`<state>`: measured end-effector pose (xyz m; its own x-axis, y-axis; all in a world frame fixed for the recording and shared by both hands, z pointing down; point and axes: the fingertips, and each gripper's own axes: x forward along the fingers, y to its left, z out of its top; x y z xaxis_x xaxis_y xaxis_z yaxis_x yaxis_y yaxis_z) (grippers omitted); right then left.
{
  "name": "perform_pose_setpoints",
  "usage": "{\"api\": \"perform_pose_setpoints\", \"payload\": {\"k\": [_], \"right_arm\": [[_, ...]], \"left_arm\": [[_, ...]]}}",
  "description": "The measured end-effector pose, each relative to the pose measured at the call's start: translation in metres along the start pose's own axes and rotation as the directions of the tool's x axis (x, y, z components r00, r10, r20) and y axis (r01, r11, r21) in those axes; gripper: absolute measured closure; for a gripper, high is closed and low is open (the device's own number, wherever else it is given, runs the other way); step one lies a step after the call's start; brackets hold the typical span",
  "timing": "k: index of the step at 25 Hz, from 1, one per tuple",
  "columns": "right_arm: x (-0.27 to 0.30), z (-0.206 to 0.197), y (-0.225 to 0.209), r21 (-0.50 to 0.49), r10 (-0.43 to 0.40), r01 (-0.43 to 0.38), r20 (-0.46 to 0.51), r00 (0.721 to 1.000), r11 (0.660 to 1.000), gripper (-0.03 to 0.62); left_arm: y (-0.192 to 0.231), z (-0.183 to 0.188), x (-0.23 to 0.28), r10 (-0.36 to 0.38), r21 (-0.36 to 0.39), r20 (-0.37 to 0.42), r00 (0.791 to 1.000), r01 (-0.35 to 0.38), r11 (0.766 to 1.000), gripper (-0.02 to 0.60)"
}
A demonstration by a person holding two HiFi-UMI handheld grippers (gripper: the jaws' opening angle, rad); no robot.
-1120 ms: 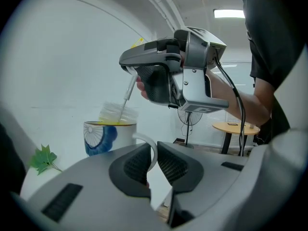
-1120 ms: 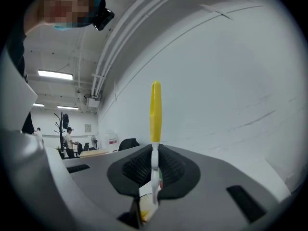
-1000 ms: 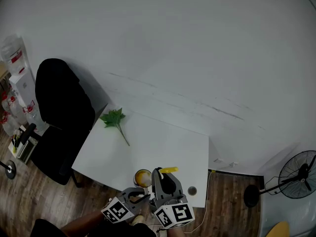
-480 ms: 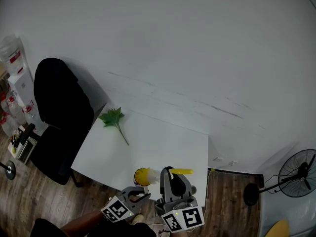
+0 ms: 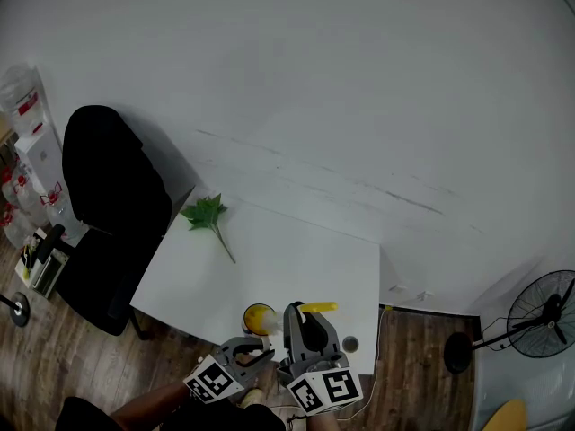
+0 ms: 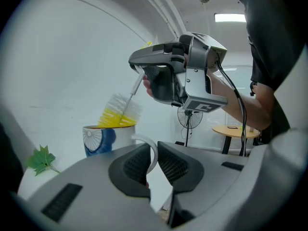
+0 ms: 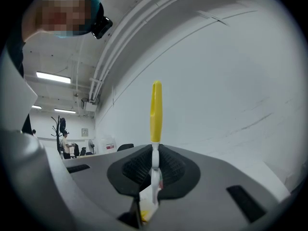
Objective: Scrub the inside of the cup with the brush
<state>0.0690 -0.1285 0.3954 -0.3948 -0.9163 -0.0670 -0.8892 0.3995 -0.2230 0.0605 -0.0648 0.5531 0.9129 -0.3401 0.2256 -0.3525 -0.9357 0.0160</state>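
A white cup with a blue pattern (image 6: 102, 139) stands near the front edge of the white table (image 5: 278, 263); the head view shows the cup (image 5: 258, 318) yellow inside. My left gripper (image 6: 152, 160) is shut on the cup's handle (image 6: 152, 147). My right gripper (image 7: 155, 166) is shut on the white stem of a brush with a yellow handle (image 7: 156, 110). It hangs over the cup, to the cup's right. The brush's yellow and white bristles (image 6: 120, 113) sit at the cup's mouth, lower part behind the rim. In the head view both grippers are at the bottom middle, the right gripper (image 5: 298, 320) beside the cup.
A green leaf sprig (image 5: 208, 215) lies at the table's far left corner. A small round grommet (image 5: 349, 346) is set in the table's near right corner. A black office chair (image 5: 108, 205) stands left of the table, a floor fan (image 5: 541, 318) to the right.
Half a second ago the right gripper had swung right with the brush head lifted beside the cup. It has come back left, and the bristles are at the cup's mouth again.
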Motion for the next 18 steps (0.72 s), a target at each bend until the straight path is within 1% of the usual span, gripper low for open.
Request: {"api": "perform_pose_setpoints", "payload": {"k": [4,7,14,18], "right_arm": [[0.003,-0.016,0.002,-0.007,0.004,-0.004,-0.036,0.999,1.000,0.543],[0.003,-0.022,0.002,-0.011,0.002,-0.002,-0.052,0.999,1.000,0.543],[0.002,-0.015,-0.002,-0.010,-0.009,0.009,-0.037,0.999,1.000,0.543],[-0.001,-0.005,0.000,-0.025,-0.012,0.012,-0.015,1.000,1.000,0.543]], "left_arm": [[-0.003,0.000,0.001,-0.004,0.025,-0.006,1.000,0.005,1.000,0.523],[-0.007,-0.003,0.002,-0.010,0.023,-0.013,1.000,0.011,1.000,0.523],[-0.007,-0.002,0.004,-0.014,0.028,-0.009,1.000,0.014,1.000,0.523],[-0.009,-0.002,0.005,-0.017,0.023,0.012,1.000,0.017,1.000,0.525]]}}
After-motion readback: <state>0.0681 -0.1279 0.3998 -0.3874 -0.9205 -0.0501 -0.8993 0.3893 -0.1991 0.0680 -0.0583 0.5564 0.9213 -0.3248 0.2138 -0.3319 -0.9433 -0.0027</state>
